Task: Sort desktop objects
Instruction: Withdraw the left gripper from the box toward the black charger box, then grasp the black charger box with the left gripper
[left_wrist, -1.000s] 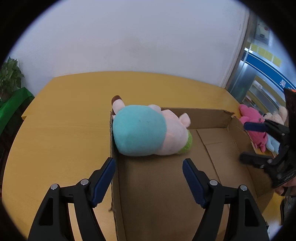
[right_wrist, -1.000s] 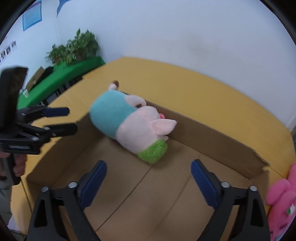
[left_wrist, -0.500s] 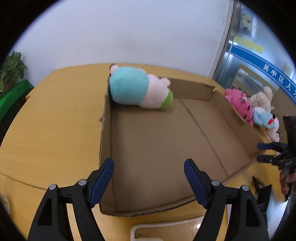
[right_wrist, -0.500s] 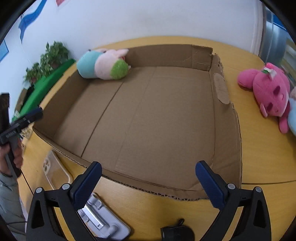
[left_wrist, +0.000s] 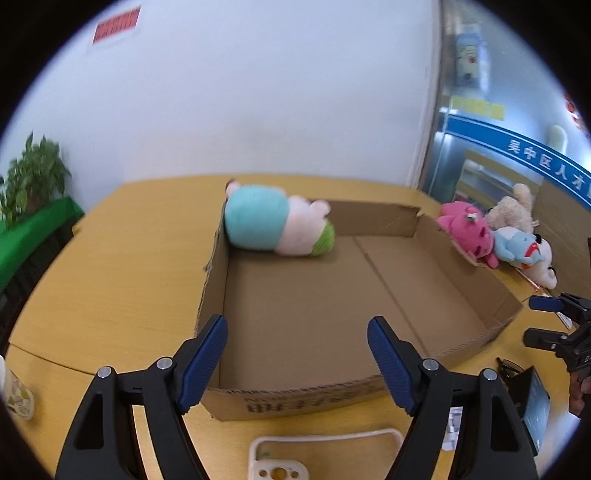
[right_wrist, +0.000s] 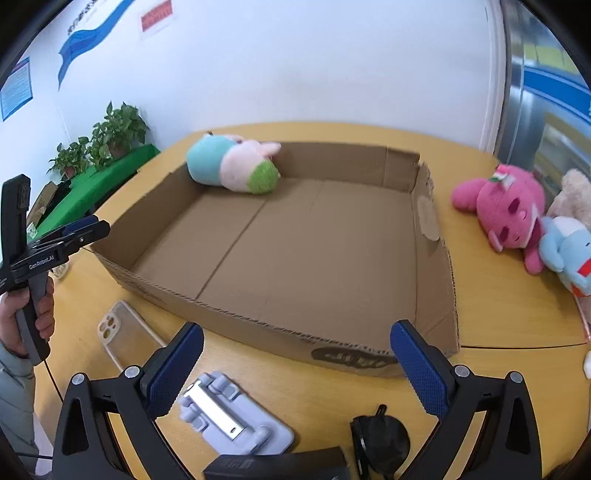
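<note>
A shallow cardboard box (left_wrist: 469, 266) (right_wrist: 428, 221) lies on the yellow table. A teal, pink and green plush (left_wrist: 273, 225) (right_wrist: 231, 164) rests in its far left corner. Outside the box, to the right, lie a pink plush (left_wrist: 467, 230) (right_wrist: 506, 210), a light-blue plush (left_wrist: 517, 247) (right_wrist: 569, 251) and a beige plush (left_wrist: 513, 208). My left gripper (left_wrist: 297, 356) hovers open over the box's near edge, nothing between its pads. My right gripper (right_wrist: 295, 369) is open too, above the near table edge, empty.
Near the front edge lie a cream phone case (left_wrist: 280, 459) (right_wrist: 122, 336), a grey phone stand (right_wrist: 229, 413), a small black object (right_wrist: 380, 437) and a dark flat item (left_wrist: 535, 402). Potted plants (right_wrist: 103, 136) on a green surface stand far left.
Both grippers have drawn back from the box toward the table's near edge. The teal plush stays in the far corner, and the phone case and stand have come into view.
</note>
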